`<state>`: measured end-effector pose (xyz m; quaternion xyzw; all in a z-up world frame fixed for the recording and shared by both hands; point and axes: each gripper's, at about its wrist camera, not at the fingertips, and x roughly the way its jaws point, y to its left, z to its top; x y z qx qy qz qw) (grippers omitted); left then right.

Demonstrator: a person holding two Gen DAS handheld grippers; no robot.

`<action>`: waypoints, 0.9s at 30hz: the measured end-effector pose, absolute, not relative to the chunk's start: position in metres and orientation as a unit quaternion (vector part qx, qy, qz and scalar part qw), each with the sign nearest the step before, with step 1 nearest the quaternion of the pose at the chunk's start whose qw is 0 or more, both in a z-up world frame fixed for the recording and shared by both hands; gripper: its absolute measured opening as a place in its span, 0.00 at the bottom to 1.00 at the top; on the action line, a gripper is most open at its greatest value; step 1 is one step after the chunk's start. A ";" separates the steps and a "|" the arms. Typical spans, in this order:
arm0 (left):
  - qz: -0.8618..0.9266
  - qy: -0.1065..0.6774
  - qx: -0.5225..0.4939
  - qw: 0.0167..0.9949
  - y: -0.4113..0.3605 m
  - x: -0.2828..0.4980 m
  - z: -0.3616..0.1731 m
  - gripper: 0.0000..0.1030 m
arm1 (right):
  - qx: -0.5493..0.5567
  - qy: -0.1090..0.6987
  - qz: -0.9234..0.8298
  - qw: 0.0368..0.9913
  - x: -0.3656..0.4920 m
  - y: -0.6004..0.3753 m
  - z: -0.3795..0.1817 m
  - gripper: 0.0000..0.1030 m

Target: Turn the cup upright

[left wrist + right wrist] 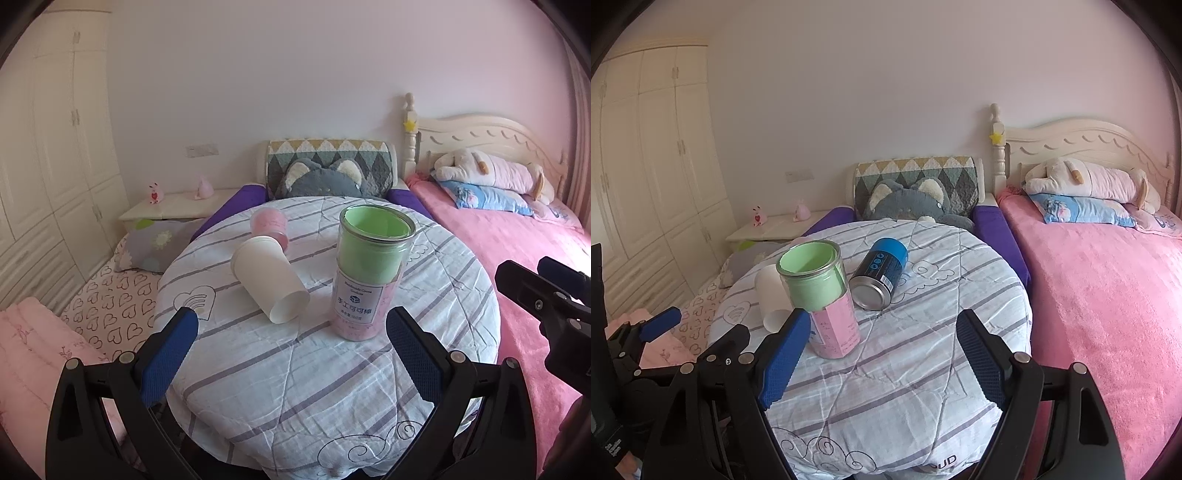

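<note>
Nothing is done yet; the white cup (269, 282) lies on its side on the cloth-covered tabletop (332, 387), just left of the tall jar (369, 273); the left gripper (291, 354) and right gripper (882, 358) are both spread wide and empty, short of it; grasping and righting remain.

cup (267, 278) – matt paper | can (878, 274) – glossy metal | cloth (314, 369) – wrinkled cotton

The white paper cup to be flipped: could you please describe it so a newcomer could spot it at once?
On the round table under the striped white quilted cloth, look left of the tall clear jar with the green and pink lining. The white paper cup lies there on its side, the only plain, unprinted container.
</note>
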<state>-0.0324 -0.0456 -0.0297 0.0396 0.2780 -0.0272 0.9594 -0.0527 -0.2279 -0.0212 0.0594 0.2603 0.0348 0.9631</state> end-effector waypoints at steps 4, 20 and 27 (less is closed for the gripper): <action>-0.024 0.278 0.041 0.960 -0.046 -0.032 -0.030 1.00 | 0.057 0.260 0.040 0.963 -0.052 -0.227 -0.021 0.80; -0.026 0.293 0.049 0.955 -0.053 -0.027 -0.035 1.00 | 0.058 0.272 0.047 0.959 -0.047 -0.226 -0.026 0.80; -0.024 0.292 0.050 0.955 -0.055 -0.024 -0.037 1.00 | 0.061 0.274 0.047 0.959 -0.044 -0.231 -0.027 0.80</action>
